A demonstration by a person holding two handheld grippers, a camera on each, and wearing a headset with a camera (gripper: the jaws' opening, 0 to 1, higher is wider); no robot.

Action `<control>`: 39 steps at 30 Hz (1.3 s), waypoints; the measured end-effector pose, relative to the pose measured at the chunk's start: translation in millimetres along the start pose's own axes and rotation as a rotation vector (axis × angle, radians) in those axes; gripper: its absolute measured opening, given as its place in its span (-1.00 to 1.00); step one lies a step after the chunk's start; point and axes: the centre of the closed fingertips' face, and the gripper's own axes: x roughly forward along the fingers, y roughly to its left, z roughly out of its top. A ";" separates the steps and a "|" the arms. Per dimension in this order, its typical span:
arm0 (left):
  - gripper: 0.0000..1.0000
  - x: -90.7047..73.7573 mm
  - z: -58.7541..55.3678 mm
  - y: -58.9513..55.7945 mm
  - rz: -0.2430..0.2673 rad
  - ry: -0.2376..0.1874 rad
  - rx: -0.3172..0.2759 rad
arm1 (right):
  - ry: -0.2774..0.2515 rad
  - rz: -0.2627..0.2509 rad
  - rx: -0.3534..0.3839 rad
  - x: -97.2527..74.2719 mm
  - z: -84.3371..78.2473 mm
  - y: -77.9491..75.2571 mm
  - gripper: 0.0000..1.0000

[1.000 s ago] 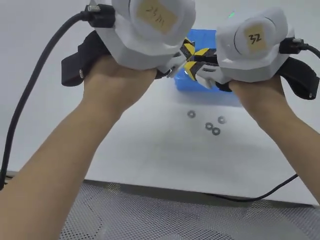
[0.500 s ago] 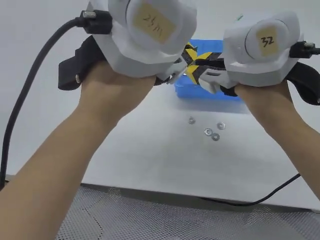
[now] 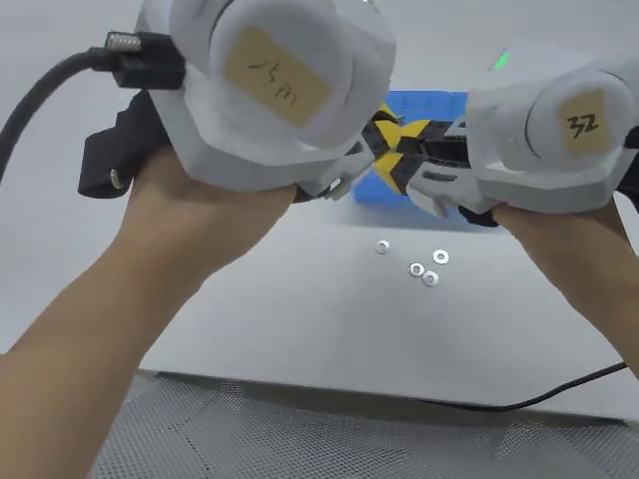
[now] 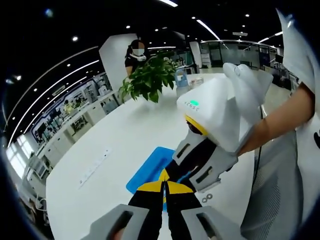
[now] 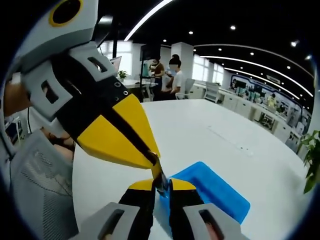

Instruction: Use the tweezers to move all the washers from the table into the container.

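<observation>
White table point(image 3: 300, 319) in a big open-plan office, with four washers point(image 3: 416, 269) lying loose just below the fingertips and the blue container point(image 3: 434, 104) right behind them. The left gripper point(image 4: 167, 190) has its fingers pressed together on a thin metal strip, pretty sure that's the tweezers point(image 5: 158, 172). The right gripper point(image 5: 162, 187) has its fingers drawn close around the tip, can't tell if they actually bite. My guess is they're nose to nose to re-seat the tweezers. Versus a second ago: same tip-to-tip pose, washers haven't budged, only my head shifted
</observation>
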 end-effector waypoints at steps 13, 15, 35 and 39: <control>-1.00 -4.5 -19.2 -32.2 -0.065 0.041 -0.014 | 0.045 0.081 0.076 3.9 -31.9 25.9 -0.85; -1.00 -8.1 -20.8 -36.2 -0.073 0.051 -0.024 | 0.056 0.087 0.072 6.0 -36.7 29.4 -0.85; -1.00 0.2 -38.8 -49.5 -0.106 0.068 -0.083 | 0.115 0.105 0.076 9.6 -56.7 34.8 -0.84; -1.00 1.4 -39.9 -48.4 -0.102 0.070 -0.093 | 0.099 0.111 0.122 10.4 -57.2 33.6 -0.83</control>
